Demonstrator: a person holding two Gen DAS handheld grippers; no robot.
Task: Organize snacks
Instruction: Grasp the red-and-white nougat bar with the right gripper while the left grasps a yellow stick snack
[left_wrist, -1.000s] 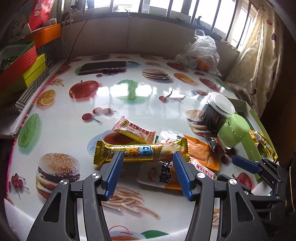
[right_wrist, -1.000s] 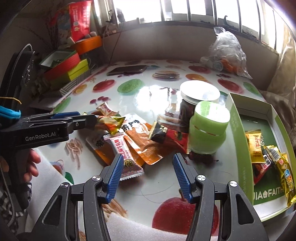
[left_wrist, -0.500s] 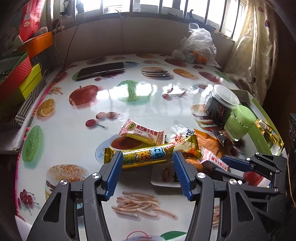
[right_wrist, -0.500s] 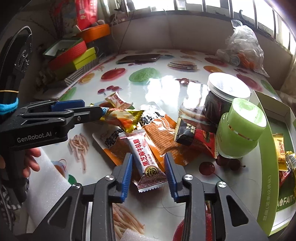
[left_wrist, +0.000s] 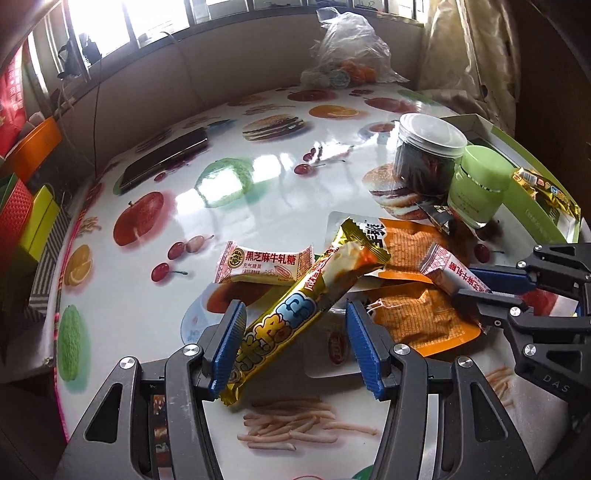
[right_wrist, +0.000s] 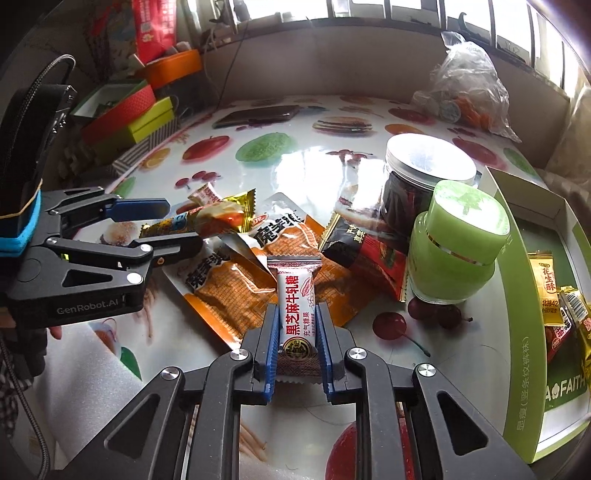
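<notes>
Progress early: few packets sit in green box (right_wrist: 517, 295); right gripper (right_wrist: 297, 338) clamps nougat bar (right_wrist: 297, 299); left gripper (left_wrist: 293, 341), jaws wide, straddles yellow bar (left_wrist: 295, 310); pile remains.

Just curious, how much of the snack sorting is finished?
A few packets already lie in the green box. The right gripper clamps a nougat; the left gripper is open around a yellow bar. The orange packs and jars remain on the table.
</notes>
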